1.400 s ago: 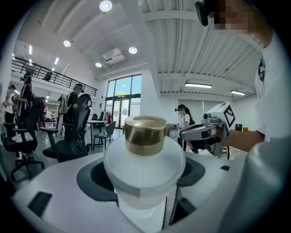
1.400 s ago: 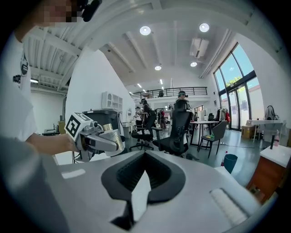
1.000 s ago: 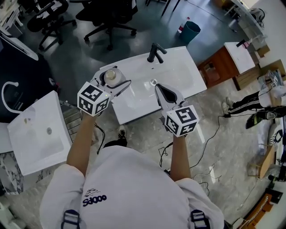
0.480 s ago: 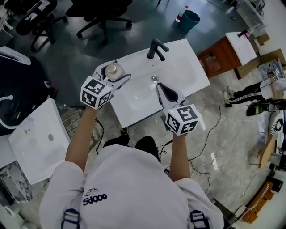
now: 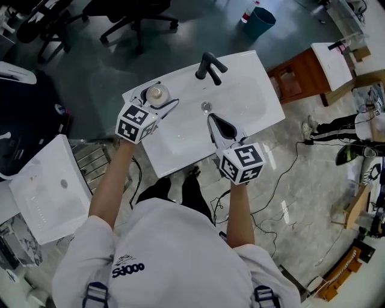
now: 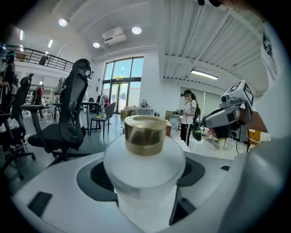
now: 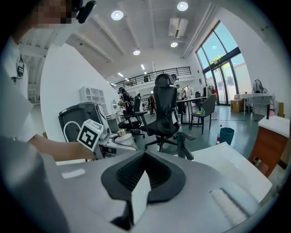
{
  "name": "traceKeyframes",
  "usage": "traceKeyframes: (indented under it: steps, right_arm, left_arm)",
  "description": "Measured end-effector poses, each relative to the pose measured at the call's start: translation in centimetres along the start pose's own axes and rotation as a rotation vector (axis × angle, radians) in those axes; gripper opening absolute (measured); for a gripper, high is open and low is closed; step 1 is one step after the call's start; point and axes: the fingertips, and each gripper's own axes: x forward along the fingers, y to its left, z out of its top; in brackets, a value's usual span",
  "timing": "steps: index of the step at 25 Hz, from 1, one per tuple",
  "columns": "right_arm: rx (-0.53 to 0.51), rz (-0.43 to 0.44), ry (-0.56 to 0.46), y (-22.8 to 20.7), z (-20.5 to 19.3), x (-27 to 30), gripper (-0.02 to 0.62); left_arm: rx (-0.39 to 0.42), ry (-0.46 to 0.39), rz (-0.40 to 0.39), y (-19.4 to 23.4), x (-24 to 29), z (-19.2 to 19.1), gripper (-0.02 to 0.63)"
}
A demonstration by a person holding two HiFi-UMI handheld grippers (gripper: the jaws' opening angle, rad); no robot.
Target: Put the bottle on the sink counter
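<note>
A frosted white bottle (image 5: 157,94) with a gold cap stands upright between the jaws of my left gripper (image 5: 158,101), which is shut on its body. It hangs over the back left corner of the white sink counter (image 5: 243,77); whether its base touches the counter is hidden. In the left gripper view the bottle (image 6: 143,159) fills the middle between the pads. My right gripper (image 5: 219,125) is shut and holds nothing. It hovers above the basin's front edge, right of the drain (image 5: 206,107). Its pads meet at a seam (image 7: 143,175).
A black faucet (image 5: 209,65) rises at the back of the counter. A second white sink (image 5: 42,180) lies to the left. Office chairs (image 5: 138,18) and a teal bin (image 5: 263,18) stand behind, a wooden cabinet (image 5: 301,81) to the right. Cables (image 5: 283,180) trail on the floor.
Both grippers have come down and moved forward over the sink counter. The bottle, still held in the left gripper, now sits further in over the back left corner.
</note>
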Motion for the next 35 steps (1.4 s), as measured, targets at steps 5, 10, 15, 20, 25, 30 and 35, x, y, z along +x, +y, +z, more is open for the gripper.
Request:
traceKeyframes:
  steps: [5, 10, 15, 20, 25, 30, 35]
  right_arm:
    - [0.003, 0.016, 0.051, -1.4, -2.0, 1.0, 0.010]
    - [0.003, 0.025, 0.082, -3.8, -4.0, 2.0, 0.009]
    - [0.029, 0.010, 0.094, -5.4, -5.2, 3.3, 0.009]
    - [0.067, -0.016, 0.110, -7.1, -6.0, 3.7, 0.010]
    - [0.121, -0.026, 0.110, -8.3, -6.4, 4.1, 0.010]
    - [0.145, -0.037, 0.121, -9.0, -7.0, 4.8, 0.009]
    - [0.180, -0.037, 0.130, -9.4, -7.8, 5.2, 0.009]
  left_arm:
    - [-0.007, 0.030, 0.017, 0.6, 3.7, -1.2, 0.344]
    - [-0.004, 0.056, 0.019, 1.2, 7.1, -2.4, 0.344]
    - [-0.013, 0.084, 0.025, 2.6, 9.7, -3.9, 0.344]
    - [-0.019, 0.103, 0.044, 3.7, 12.3, -5.3, 0.344]
    - [-0.026, 0.124, 0.055, 4.2, 14.0, -6.6, 0.344]
    - [-0.020, 0.130, 0.072, 4.6, 15.0, -7.5, 0.344]
    - [-0.019, 0.123, 0.085, 5.2, 15.5, -8.1, 0.344]
